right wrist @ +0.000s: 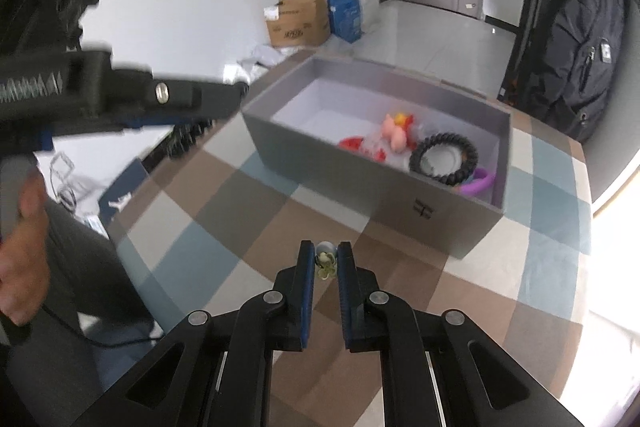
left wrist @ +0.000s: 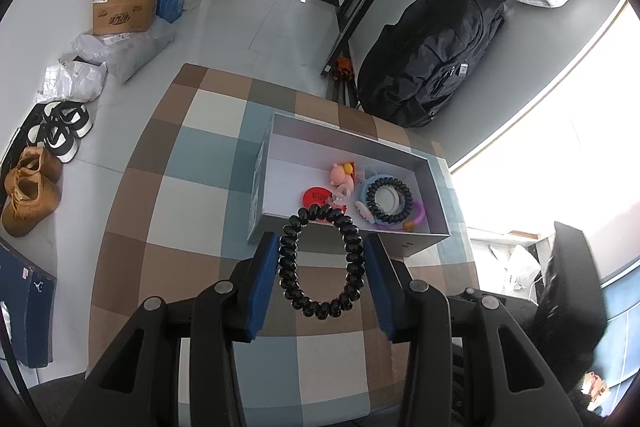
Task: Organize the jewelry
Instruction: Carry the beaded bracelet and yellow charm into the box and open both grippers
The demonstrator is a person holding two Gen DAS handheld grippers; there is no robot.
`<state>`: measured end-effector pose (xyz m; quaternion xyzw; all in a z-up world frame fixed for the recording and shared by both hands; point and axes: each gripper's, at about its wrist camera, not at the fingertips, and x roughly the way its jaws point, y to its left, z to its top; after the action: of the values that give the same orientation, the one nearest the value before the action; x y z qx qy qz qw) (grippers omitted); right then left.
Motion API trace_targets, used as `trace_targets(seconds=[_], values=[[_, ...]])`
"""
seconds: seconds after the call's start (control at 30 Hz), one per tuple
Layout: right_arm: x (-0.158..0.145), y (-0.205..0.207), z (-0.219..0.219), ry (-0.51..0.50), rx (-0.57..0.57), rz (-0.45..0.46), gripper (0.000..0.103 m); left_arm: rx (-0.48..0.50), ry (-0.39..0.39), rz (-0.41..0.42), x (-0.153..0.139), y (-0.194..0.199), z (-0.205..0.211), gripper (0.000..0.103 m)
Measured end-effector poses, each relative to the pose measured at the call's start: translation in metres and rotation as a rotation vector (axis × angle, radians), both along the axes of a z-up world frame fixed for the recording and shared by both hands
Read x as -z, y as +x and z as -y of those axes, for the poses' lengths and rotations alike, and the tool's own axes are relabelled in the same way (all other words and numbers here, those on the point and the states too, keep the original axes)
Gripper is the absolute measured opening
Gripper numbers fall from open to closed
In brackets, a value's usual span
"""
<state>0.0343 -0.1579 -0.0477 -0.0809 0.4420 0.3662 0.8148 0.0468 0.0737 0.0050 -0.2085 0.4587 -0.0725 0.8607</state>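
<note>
a person is working two handheld grippers over a table covered in a checked cloth (left wrist: pixel 192 195) of brown, blue and cream squares. the left gripper (left wrist: pixel 322 247) is pinching a black spiral hair tie (left wrist: pixel 320 263) between its blue pads, which are pressing on the loop's two sides so that it is standing stretched into a tall oval, its top arching over the near wall of a grey open box (left wrist: pixel 348 143). the right gripper (right wrist: pixel 325 259) is pressing its jaws almost together on a small pale-green trinket (right wrist: pixel 325 262), too blurred to name, above the cloth just in front of the box (right wrist: pixel 372 183). inside the box, toward its right end, a second black spiral tie (left wrist: pixel 390 201) is lying on a pale blue ring, with a purple ring (left wrist: pixel 418 213) beneath it, a pink figure (left wrist: pixel 340 175) and a red round piece (left wrist: pixel 316 197) beside them. in the right wrist view the left gripper's black body (right wrist: pixel 120 95) is reaching in from the left, with a hand (right wrist: pixel 24 243) at the frame's edge. cardboard boxes (left wrist: pixel 124 5), shoes (left wrist: pixel 32 187) and a black backpack (left wrist: pixel 432 55) are sitting around the room.
</note>
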Motion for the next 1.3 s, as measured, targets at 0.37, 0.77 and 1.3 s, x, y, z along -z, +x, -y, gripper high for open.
trace_targets(seconds=[0.37,0.77,1.3], values=[[-0.036,0.030,0.009,0.161,0.083,0.007,0.010,-0.005,0.015,0.035,-0.014,0.022,0.007,0.038],[-0.038,0.072,0.014,0.247,0.153,-0.031,0.010,-0.002,0.026,0.003,-0.004,0.058,0.017,0.038],[-0.022,0.105,0.027,0.279,0.222,-0.120,0.010,0.012,-0.004,-0.043,0.004,0.076,0.021,0.038]])
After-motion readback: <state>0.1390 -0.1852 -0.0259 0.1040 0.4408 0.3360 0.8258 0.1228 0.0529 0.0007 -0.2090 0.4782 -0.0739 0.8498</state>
